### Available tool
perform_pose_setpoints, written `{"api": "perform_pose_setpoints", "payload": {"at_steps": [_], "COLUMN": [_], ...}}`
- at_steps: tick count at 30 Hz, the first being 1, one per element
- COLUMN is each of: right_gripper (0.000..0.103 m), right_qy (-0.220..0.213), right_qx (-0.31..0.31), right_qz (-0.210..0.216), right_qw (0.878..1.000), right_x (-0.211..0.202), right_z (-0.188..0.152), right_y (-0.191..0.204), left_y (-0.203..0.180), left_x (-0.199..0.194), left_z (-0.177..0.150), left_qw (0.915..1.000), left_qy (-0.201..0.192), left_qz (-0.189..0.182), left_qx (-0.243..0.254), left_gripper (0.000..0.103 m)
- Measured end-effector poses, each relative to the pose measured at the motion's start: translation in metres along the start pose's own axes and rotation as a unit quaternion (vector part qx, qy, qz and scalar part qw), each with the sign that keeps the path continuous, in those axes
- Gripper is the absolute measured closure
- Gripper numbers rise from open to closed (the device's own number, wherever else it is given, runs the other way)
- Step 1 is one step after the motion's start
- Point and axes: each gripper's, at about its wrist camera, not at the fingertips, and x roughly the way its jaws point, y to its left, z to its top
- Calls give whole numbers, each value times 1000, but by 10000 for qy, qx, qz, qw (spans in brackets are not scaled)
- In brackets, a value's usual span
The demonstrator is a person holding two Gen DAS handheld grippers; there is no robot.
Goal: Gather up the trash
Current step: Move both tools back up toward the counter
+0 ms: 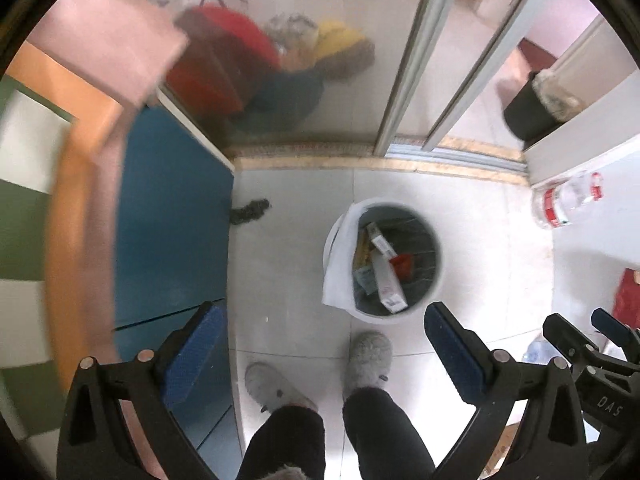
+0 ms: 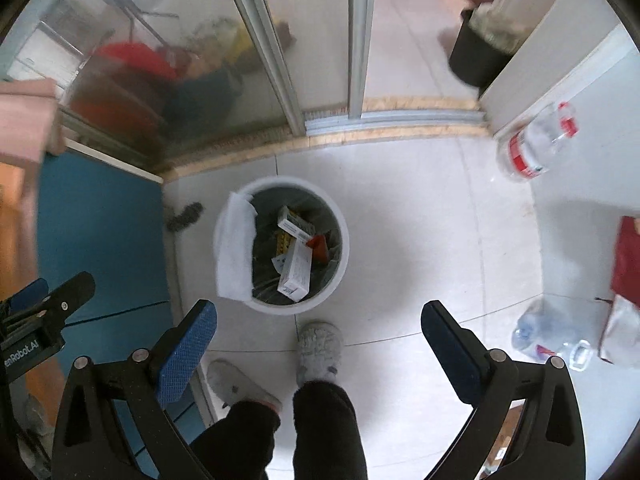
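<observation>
A white round trash bin stands on the pale tiled floor, holding several small cartons, with a white sheet draped over its left rim. My left gripper is open and empty, above the floor just in front of the bin. My right gripper is open and empty, also above the bin's near side. A clear plastic bottle with a red label lies on the white surface at the right. A second clear bottle lies lower right.
A blue mat covers the floor at the left. Glass sliding doors stand behind the bin. A black bin stands beyond the doorway. A red item lies at the right. The person's slippered feet stand below.
</observation>
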Motion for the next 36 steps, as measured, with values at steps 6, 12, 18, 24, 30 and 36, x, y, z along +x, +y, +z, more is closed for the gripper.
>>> {"api": "perform_pose_setpoints", "payload": {"at_steps": [6,12,18,24,30,36], "right_gripper": [0,0,0,0,0,0], "right_qy": [-347,-765,-868,-1007,-836,-301], "right_qx": [-34,-133,-272,-534,-1305,-2357], "right_qz": [89,48,179,570,1175,1634], "right_qw": [9994,9970,9957,9918,9809,9575], "right_x": [-121,-218,-267,-302,-319,-281], "right_z": [-11,-26,-39,-28,-7,-14], "right_y": [-1,-2,10,68,209,390], "left_y": [-5,-6,15,85,225,391], "left_x": [-105,-184,-225,-274,-304,-292], "left_z": [-9,-26,-32,-29,-48,-106], "left_qw": [9995,9978,9940,9852,9623,9309], "left_qy": [-243,-546,-841,-1455,-1840,-1540], "left_qz": [-183,-341,-580,-43,592,1485], "left_qx": [-115,-160,-402,-900,-1914,-2962], "left_gripper": [0,0,0,0,0,0]}}
